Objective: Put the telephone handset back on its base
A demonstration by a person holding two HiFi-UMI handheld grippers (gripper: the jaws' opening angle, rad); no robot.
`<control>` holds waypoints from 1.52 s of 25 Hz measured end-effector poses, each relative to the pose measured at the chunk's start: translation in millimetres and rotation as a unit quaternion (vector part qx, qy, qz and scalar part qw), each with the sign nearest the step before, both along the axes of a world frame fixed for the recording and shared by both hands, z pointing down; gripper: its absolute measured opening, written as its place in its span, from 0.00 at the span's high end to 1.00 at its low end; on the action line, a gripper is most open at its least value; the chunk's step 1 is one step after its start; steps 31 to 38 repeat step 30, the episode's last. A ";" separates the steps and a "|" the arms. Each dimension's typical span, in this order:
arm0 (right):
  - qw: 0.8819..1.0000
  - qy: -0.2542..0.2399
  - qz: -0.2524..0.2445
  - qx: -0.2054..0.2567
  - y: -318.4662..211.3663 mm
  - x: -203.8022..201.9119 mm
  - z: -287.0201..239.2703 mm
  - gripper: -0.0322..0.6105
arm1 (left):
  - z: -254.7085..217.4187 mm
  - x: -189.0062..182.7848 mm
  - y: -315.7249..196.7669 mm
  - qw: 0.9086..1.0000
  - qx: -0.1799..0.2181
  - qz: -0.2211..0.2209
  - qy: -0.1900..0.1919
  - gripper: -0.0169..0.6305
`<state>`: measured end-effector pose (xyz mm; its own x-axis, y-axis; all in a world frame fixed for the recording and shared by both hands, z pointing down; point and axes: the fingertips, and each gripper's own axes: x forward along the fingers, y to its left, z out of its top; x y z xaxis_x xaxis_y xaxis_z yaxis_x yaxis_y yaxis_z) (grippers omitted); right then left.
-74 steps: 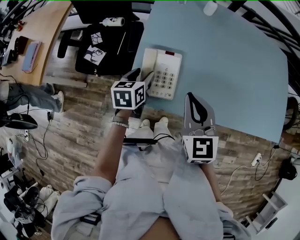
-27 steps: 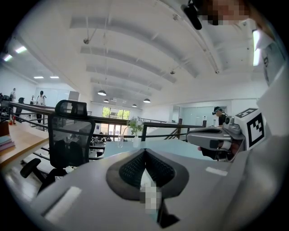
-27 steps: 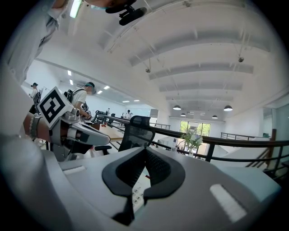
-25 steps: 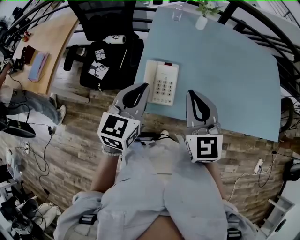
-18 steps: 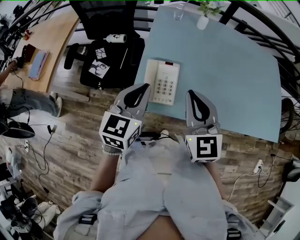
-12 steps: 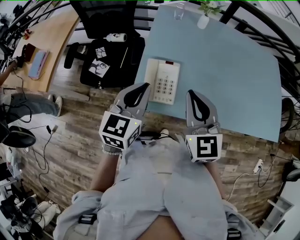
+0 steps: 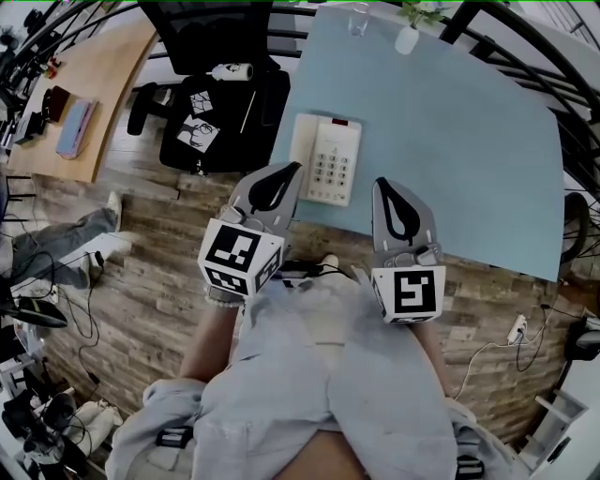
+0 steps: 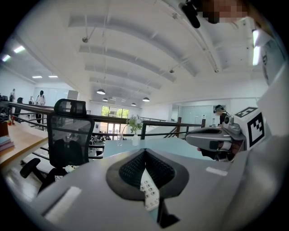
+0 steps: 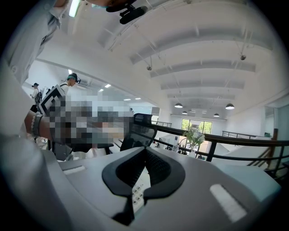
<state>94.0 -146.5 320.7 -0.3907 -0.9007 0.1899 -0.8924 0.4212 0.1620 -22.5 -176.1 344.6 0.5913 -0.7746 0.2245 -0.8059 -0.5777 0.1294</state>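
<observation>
A white telephone (image 7: 328, 159) lies near the front left corner of the blue table (image 7: 469, 141). Its handset (image 7: 302, 152) rests along the left side of the base, beside the keypad (image 7: 330, 167). My left gripper (image 7: 286, 171) hovers just short of the table's front edge, shut and empty, its tips a little below the handset. My right gripper (image 7: 382, 186) is level with it to the right, also shut with nothing in it. Through the slit under each pair of jaws a strip of keypad shows in the left gripper view (image 8: 148, 191) and in the right gripper view (image 9: 137, 189).
A black office chair (image 7: 220, 89) with a bottle (image 7: 230, 70) on it stands left of the table. A vase with a plant (image 7: 408, 37) and a glass (image 7: 358, 21) sit at the table's far edge. A person's legs (image 7: 56, 244) are at far left on the wooden floor.
Since three seconds ago my left gripper has drawn back from the phone toward me. Over the last second both grippers hold still, while the person at left walks.
</observation>
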 end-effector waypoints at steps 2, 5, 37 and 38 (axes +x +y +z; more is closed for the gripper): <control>1.000 -0.002 -0.001 0.001 -0.3 -1.1 1.0 0.94 | -0.3 -0.8 -0.3 1.000 0.000 0.000 0.000 0.97; 1.000 -0.003 -0.005 0.005 -2.1 -4.9 -1.7 0.94 | -0.1 -2.3 -1.0 1.000 -0.001 0.000 -0.001 0.97; 1.000 0.019 0.006 -0.014 0.4 3.9 5.3 0.94 | 8.2 7.2 -2.1 1.000 -0.006 0.010 -0.001 0.97; 1.000 0.019 0.006 -0.014 0.4 3.9 5.3 0.94 | 8.2 7.2 -2.1 1.000 -0.006 0.010 -0.001 0.97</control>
